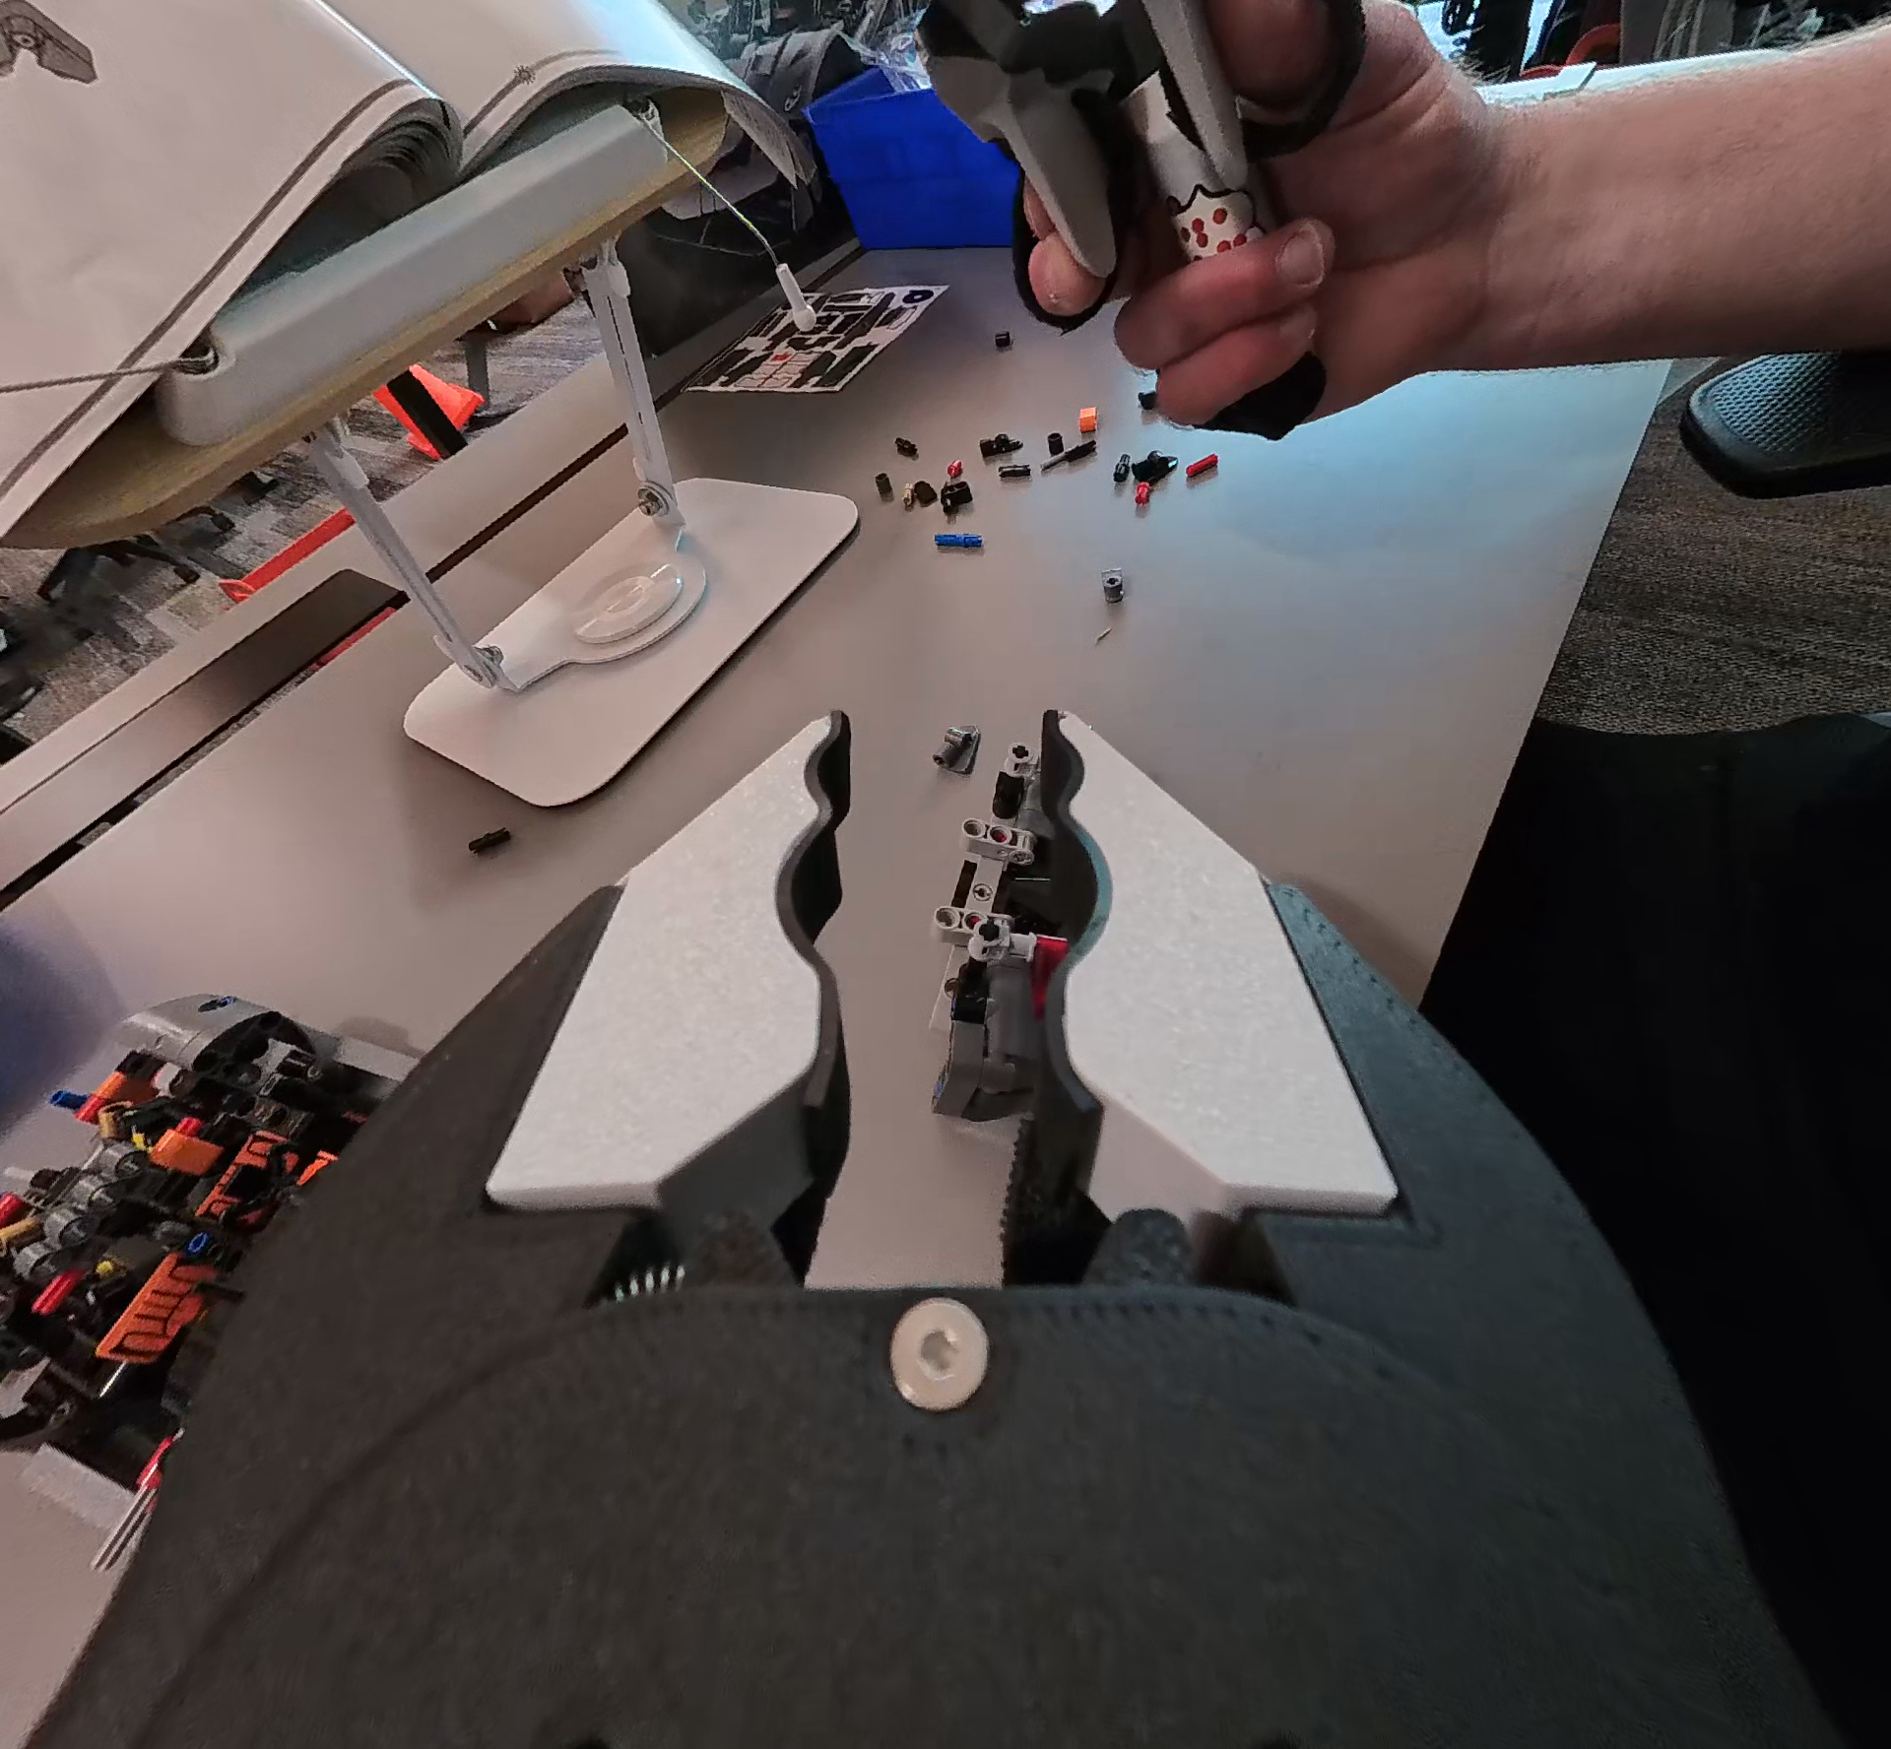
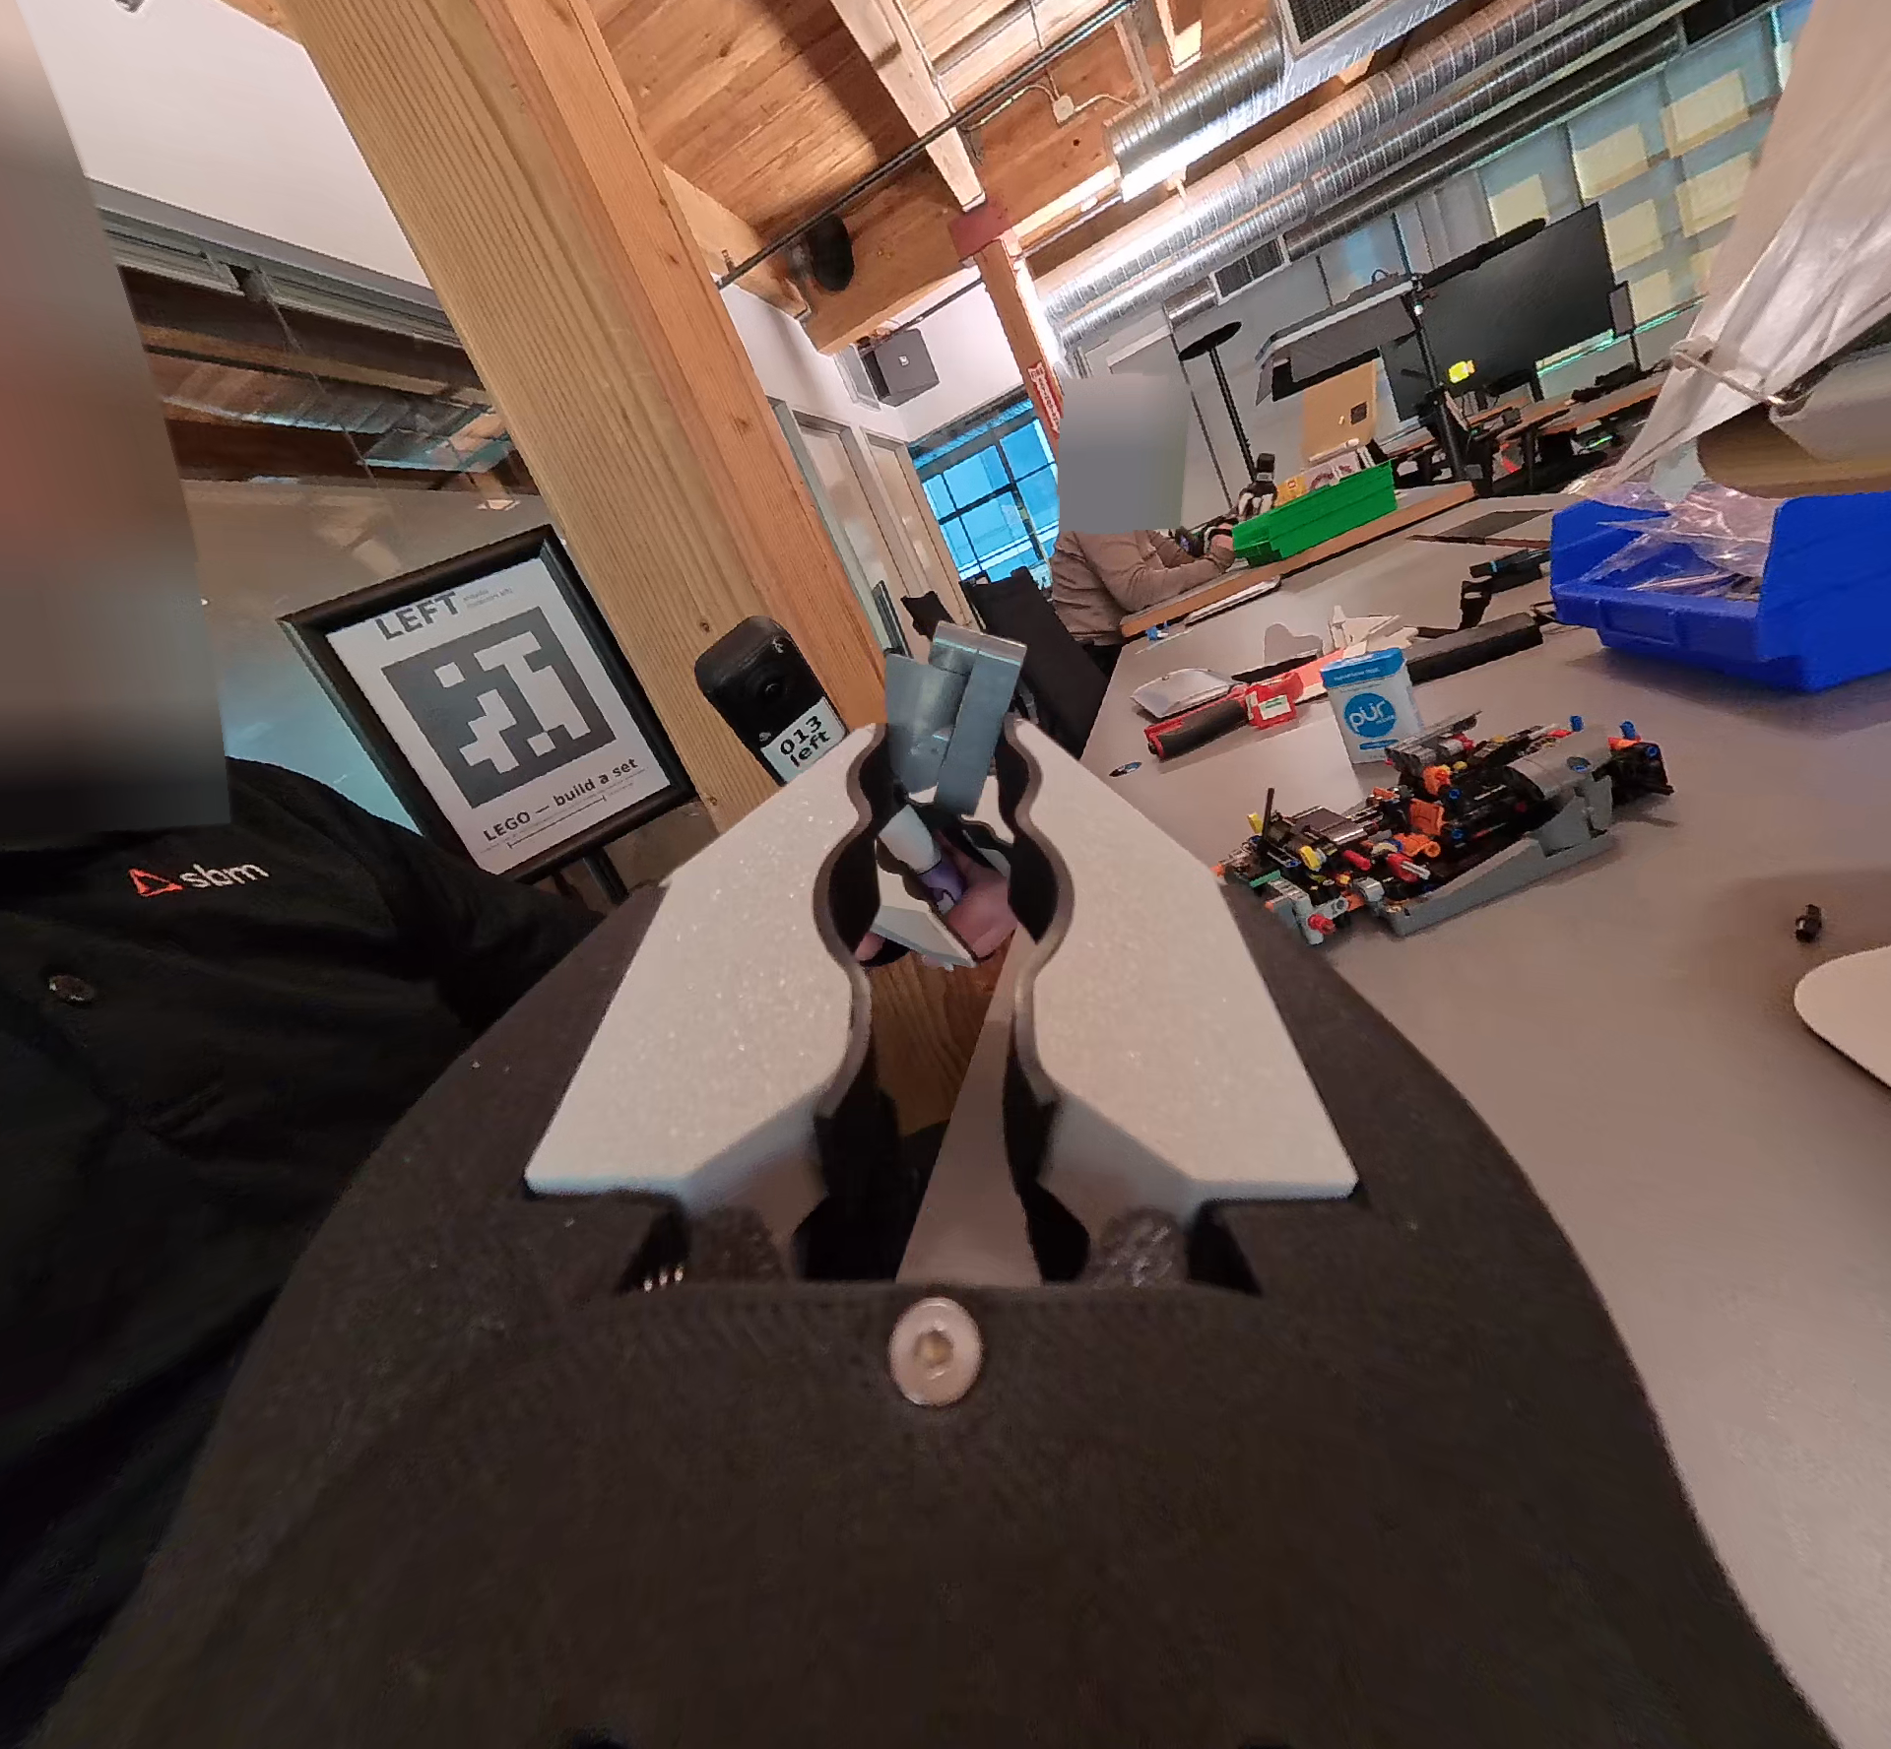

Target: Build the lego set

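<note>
My left gripper (image 1: pixel 947 728) is open, low over the grey table (image 1: pixel 1279 677). A small grey and white lego sub-assembly (image 1: pixel 987 943) lies between its fingers, against the right finger and apart from the left one. A tiny grey piece (image 1: pixel 957 746) lies at the fingertips. My right gripper (image 2: pixel 941 748) is raised off the table, part open and empty. It also shows in the left wrist view (image 1: pixel 1074 63), held by a hand at the upper right. The large black, grey and orange lego model (image 1: pixel 154 1168) sits at the left; it also shows in the right wrist view (image 2: pixel 1433 830).
Several loose small pieces (image 1: pixel 1023 472) lie scattered mid-table, with a black pin (image 1: pixel 489 840) nearer. An open instruction book (image 1: pixel 256 63) rests on a white stand (image 1: pixel 634 636). A blue bin (image 1: pixel 900 155) and a sticker sheet (image 1: pixel 819 339) lie behind. A wooden post (image 2: pixel 532 267) and a framed sign (image 2: pixel 491 707) stand off the table. The grippers' ends are close to 15 cm from one another. It is some 15 cm from my left tips to the tiny grey piece (image 1: pixel 957 746).
</note>
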A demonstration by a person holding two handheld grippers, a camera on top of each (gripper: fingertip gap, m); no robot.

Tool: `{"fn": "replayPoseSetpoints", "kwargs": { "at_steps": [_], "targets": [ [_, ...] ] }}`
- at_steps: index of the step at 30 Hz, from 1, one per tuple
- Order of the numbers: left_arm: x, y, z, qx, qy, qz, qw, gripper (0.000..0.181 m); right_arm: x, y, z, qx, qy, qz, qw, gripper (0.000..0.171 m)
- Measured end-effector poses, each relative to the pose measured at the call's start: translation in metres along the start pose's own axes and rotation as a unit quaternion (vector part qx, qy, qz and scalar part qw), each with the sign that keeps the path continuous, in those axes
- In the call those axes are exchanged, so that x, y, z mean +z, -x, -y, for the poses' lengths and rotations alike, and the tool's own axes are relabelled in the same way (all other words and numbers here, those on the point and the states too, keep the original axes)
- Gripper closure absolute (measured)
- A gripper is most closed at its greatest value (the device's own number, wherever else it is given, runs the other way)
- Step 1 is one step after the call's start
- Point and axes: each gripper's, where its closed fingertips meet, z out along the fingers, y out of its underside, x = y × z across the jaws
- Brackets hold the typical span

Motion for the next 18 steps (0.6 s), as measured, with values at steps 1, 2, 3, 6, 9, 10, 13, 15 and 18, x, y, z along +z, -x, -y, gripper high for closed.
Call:
{"fn": "replayPoseSetpoints", "kwargs": {
  "at_steps": [1, 2, 3, 6, 9, 10, 13, 15, 18],
  "targets": [
    [0.0, -0.0001, 0.0001, 0.0, 0.0, 0.0, 1.0, 0.146, 0.0, 0.0008, 0.0004, -0.003, 0.0, 0.0, 1.0, 0.154],
    [-0.0001, -0.0001, 0.0004, 0.001, 0.0, 0.0, 1.0, 0.146, 0.0001, 0.0022, 0.0009, -0.002, -0.001, 0.004, 1.0, 0.154],
    [-0.0001, 0.0, 0.0007, 0.001, 0.0, 0.0, 1.0, 0.146, 0.0, 0.0035, 0.0019, 0.0, -0.003, 0.009, 1.0, 0.154],
    [-0.0001, -0.0006, 0.0012, 0.001, -0.001, -0.001, 1.0, 0.146, -0.0009, 0.0061, 0.005, 0.013, -0.014, 0.021, 1.0, 0.154],
    [0.0004, -0.0013, 0.0009, 0.002, -0.001, -0.002, 1.0, 0.146, -0.0018, 0.0068, 0.0073, 0.022, -0.022, 0.027, 0.999, 0.154],
    [0.0004, -0.0015, 0.0008, 0.003, 0.0, -0.001, 1.0, 0.146, -0.0019, 0.0072, 0.0075, 0.022, -0.022, 0.029, 0.999, 0.154],
    [0.0005, -0.0014, 0.0008, 0.003, 0.0, -0.002, 1.0, 0.146, -0.0015, 0.0082, 0.0079, 0.024, -0.024, 0.033, 0.999, 0.154],
    [0.0006, -0.0011, 0.0009, 0.002, 0.0, -0.002, 1.0, 0.146, -0.0009, 0.0089, 0.0077, 0.026, -0.024, 0.035, 0.999, 0.154],
    [0.0011, -0.0008, 0.001, 0.002, 0.0, -0.003, 1.0, 0.146, -0.0009, 0.0086, 0.0074, 0.026, -0.024, 0.035, 0.999, 0.154]
  ]
}}
